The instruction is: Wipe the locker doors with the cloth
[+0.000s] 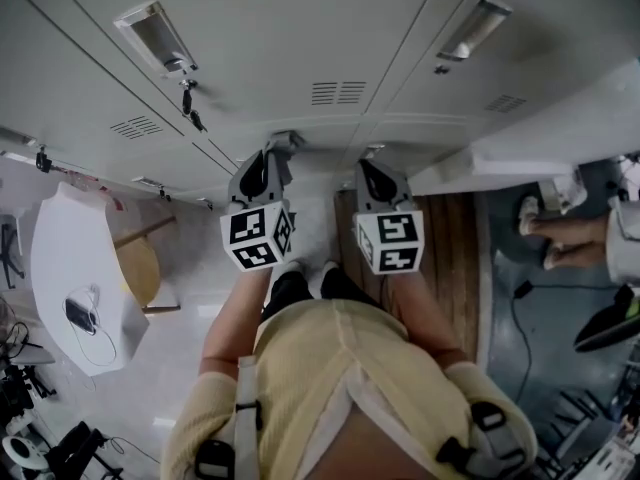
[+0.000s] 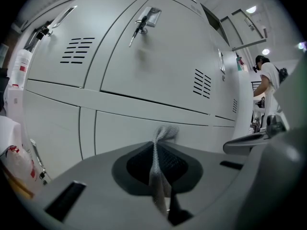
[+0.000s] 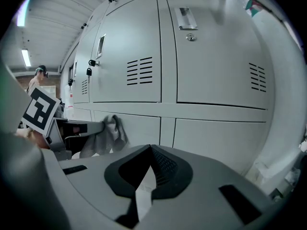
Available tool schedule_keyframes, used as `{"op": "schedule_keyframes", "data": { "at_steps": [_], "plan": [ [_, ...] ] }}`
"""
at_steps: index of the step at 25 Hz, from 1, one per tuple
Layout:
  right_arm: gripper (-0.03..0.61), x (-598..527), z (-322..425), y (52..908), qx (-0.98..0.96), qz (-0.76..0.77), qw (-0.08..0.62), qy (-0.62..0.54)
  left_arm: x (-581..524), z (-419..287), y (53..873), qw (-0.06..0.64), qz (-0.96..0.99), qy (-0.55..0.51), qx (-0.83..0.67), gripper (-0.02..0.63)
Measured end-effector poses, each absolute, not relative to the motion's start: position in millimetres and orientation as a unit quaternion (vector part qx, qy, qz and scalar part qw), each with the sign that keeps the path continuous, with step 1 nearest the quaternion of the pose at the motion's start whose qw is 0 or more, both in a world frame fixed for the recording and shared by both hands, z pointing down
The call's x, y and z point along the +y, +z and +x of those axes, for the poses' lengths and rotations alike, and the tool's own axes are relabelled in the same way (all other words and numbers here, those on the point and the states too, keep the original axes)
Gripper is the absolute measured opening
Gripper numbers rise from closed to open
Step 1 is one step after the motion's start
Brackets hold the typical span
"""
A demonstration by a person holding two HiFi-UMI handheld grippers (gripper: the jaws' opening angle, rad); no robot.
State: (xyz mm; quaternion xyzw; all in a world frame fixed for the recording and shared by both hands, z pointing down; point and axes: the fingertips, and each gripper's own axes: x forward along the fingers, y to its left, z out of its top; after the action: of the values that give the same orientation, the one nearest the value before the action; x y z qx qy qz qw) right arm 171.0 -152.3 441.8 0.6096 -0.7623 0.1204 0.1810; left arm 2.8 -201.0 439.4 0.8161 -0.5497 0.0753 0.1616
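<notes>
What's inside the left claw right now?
A grey cloth is pinched between the left claw's shut jaws, its bunched end poking out toward the locker doors. The part clamped deeper in is covered, so how far it reaches cannot be seen.

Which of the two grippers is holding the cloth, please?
The left gripper: the grey cloth is pinched between its jaws, whereas the right gripper has its jaws closed on nothing.
</notes>
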Motion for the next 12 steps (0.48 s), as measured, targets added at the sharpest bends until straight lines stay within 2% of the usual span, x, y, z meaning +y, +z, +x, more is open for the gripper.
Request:
{"op": "schedule_keyframes", "data": {
  "at_steps": [12],
  "plan": [
    [0.004, -153, 213, 448, -0.754, 0.617, 0.184, 0.130, -205, 60, 446, 0.159, 0.839, 0.088, -0.513, 0.017]
  ]
}}
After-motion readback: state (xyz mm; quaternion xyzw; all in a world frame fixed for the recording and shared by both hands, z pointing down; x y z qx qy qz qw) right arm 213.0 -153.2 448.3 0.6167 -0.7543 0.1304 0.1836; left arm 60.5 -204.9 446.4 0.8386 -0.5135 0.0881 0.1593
